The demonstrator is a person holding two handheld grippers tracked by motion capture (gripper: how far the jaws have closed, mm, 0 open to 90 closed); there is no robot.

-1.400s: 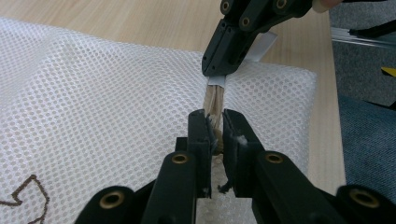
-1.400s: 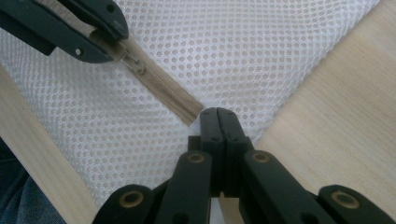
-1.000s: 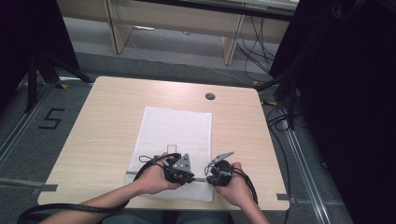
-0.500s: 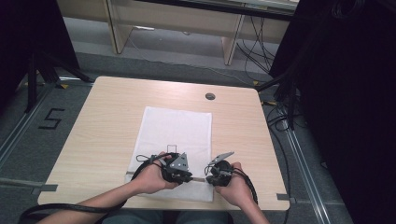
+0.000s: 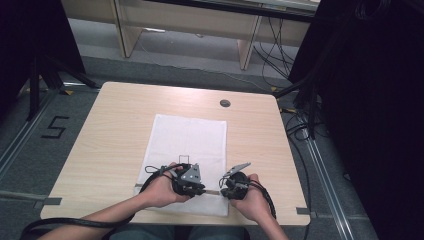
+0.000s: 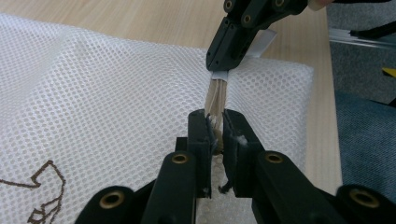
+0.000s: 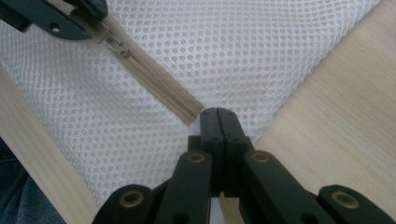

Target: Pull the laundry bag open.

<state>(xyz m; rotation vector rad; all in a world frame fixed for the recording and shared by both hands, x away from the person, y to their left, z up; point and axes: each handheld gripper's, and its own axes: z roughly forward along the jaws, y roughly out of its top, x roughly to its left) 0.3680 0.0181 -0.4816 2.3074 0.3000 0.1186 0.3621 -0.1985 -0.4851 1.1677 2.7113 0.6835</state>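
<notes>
A white mesh bag [image 5: 187, 137] lies flat mid-table, with a beige zipper [image 7: 154, 84] along its near edge. In the high view my left gripper [image 5: 203, 190] and my right gripper [image 5: 224, 190] face each other over that edge, a short length of zipper [image 5: 213, 192] between them. My left gripper [image 6: 215, 119] is shut on the zipper pull [image 7: 116, 46], while my right gripper [image 7: 217, 111] is shut on the zipper's end [image 6: 216, 93]. The right gripper [image 6: 219, 70] also appears at the top of the left gripper view, and the left gripper [image 7: 95, 21] at the right gripper view's top left.
The wooden table [image 5: 115, 130] has a round cable hole [image 5: 225, 103] near its far edge. Bare wood lies on both sides of the bag. A dark line drawing [image 6: 42, 196] marks the mesh. Cables [image 5: 300, 125] run on the floor to the right.
</notes>
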